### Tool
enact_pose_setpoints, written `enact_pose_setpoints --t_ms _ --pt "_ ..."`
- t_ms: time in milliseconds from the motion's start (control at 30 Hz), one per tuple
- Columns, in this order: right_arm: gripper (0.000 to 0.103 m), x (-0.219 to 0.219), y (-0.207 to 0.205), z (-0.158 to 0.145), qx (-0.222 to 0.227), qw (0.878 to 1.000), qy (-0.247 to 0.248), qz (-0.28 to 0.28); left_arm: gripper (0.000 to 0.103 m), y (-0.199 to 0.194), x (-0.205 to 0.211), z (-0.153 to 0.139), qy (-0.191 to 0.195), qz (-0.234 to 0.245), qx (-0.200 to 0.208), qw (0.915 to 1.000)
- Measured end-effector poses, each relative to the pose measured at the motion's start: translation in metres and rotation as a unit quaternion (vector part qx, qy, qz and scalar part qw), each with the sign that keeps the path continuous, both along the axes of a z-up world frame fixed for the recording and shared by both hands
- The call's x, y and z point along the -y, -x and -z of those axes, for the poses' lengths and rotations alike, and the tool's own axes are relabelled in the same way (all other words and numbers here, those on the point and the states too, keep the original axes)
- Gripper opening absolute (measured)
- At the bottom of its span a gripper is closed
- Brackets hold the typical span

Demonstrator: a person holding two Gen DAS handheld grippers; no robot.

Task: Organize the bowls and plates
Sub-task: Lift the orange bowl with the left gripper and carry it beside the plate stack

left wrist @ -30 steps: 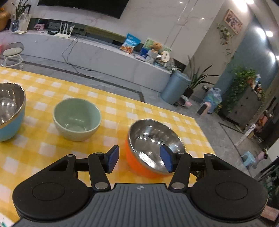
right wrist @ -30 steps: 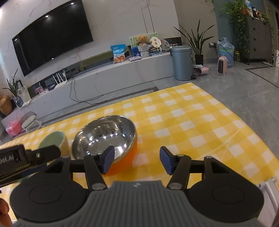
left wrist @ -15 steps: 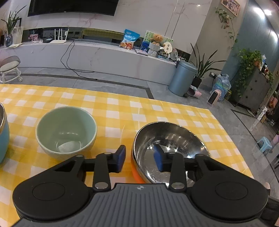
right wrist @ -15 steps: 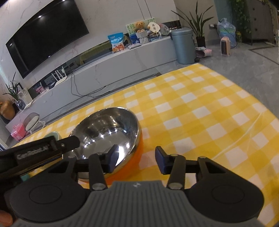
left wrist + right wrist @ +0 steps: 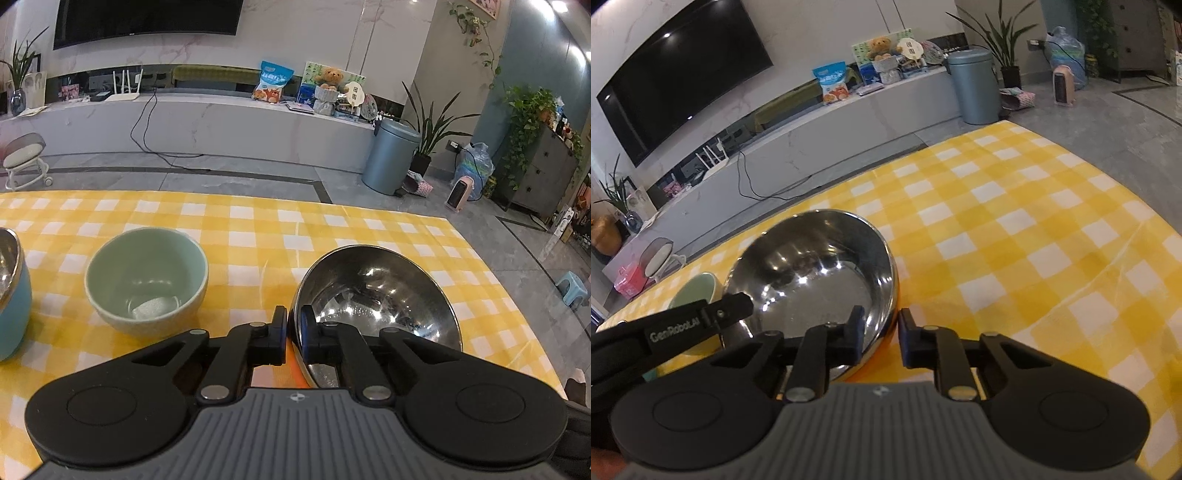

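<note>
A steel bowl with an orange outside [image 5: 376, 295] sits near the right end of the yellow checked table; it also shows in the right wrist view [image 5: 816, 273]. My left gripper [image 5: 293, 332] is shut on its left rim, one finger inside and one outside. My right gripper [image 5: 881, 339] straddles the bowl's near right rim, narrowly open, its pads apart from the rim. A green ceramic bowl [image 5: 146, 277] stands to the left. A steel bowl with a blue outside [image 5: 11, 295] is at the far left edge.
The yellow checked tablecloth [image 5: 1015, 236] stretches to the right of the orange bowl. The table's far edge drops to a grey floor. The left gripper's finger [image 5: 701, 325] reaches in from the left in the right wrist view.
My left gripper has closed onto the orange bowl's left rim. My right gripper has narrowed and moved in around the bowl's right rim.
</note>
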State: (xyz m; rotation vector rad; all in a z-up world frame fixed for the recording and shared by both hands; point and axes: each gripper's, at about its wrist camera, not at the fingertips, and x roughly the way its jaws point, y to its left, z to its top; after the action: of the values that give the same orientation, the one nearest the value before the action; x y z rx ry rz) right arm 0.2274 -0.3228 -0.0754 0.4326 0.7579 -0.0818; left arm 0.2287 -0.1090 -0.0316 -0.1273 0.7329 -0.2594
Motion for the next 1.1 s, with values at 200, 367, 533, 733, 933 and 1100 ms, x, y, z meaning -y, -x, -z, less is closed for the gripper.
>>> enact_pose_setpoints --t_ms 200,367,533,733,933,1100 --pt "0.013 -0.001 0.015 -0.01 -0.01 1.0 -0.016 -0.01 0.007 0.017 -0.01 -0.012 0.001 -0.007 -0.008 0.9999" --pt "0.013 -0.006 0.036 -0.023 -0.019 0.999 -0.025 -0.033 0.007 0.041 -0.021 -0.022 0.001 -0.019 -0.019 0.9996" --pt "0.013 -0.007 0.064 -0.035 -0.033 0.997 -0.046 -0.055 0.008 0.068 -0.036 -0.029 0.016 -0.029 -0.039 0.9987" --pt "0.012 -0.015 0.095 -0.047 -0.033 0.995 -0.054 -0.075 0.008 0.098 -0.054 -0.038 0.023 -0.042 -0.047 0.9978" --pt "0.012 -0.028 0.127 -0.048 -0.046 0.993 -0.058 -0.093 0.008 0.127 -0.07 -0.033 0.028 -0.047 -0.067 0.9962" --pt "0.012 -0.034 0.153 -0.048 -0.055 0.992 -0.052 -0.102 0.007 0.145 -0.082 -0.027 0.044 -0.054 -0.102 0.9923"
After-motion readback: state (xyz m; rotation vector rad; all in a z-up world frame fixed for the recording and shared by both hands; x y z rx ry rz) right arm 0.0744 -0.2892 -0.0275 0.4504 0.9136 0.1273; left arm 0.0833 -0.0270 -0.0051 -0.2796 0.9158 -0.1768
